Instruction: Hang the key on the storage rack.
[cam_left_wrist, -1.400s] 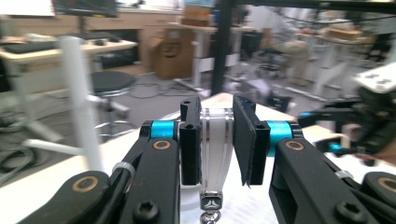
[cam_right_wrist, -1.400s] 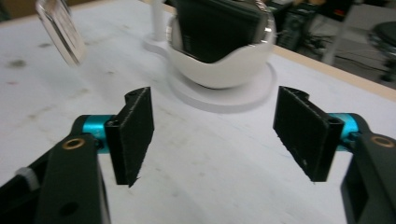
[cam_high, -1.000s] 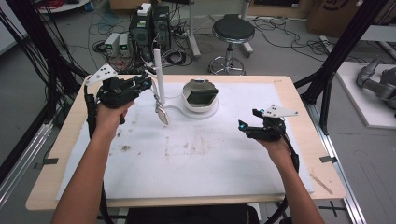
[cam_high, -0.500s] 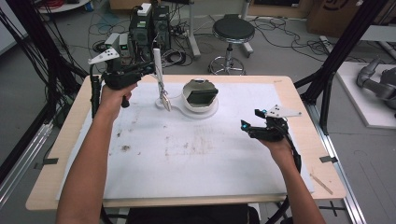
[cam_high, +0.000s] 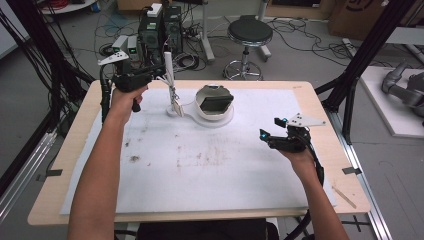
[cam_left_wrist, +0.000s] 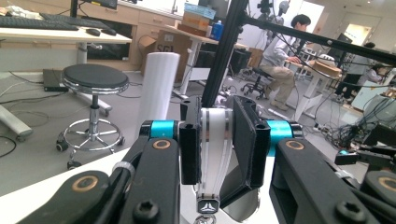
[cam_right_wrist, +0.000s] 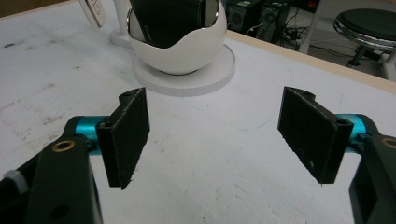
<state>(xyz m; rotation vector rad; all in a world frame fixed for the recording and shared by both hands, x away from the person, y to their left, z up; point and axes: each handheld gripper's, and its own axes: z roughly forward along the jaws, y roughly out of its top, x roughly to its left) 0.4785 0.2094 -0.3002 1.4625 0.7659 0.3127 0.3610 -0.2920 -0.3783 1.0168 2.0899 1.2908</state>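
Note:
My left gripper (cam_high: 161, 74) is at the far left of the table, shut on a slim white stalk (cam_high: 169, 62). The stalk stands nearly upright, and its thin lower end (cam_high: 175, 106) reaches a small white foot on the mat. In the left gripper view the black jaws clamp a white strip (cam_left_wrist: 212, 154) of that stalk. A white egg-shaped shell (cam_high: 214, 102) with a dark opening sits on a round white plate (cam_right_wrist: 187, 77) just right of the stalk. My right gripper (cam_high: 267, 128) hovers low at the right, open, with bare mat between its pads (cam_right_wrist: 128, 135).
A white mat (cam_high: 200, 170) covers the wooden table. Behind the far edge stand a black stool (cam_high: 249, 32) and computer towers (cam_high: 160, 25). Black frame posts (cam_high: 350, 85) flank the table. A thin wooden stick (cam_high: 344, 196) lies near the right front corner.
My left hand has moved toward the far edge with the stalk in its jaws, and the stalk's lower end followed. The right gripper has kept still.

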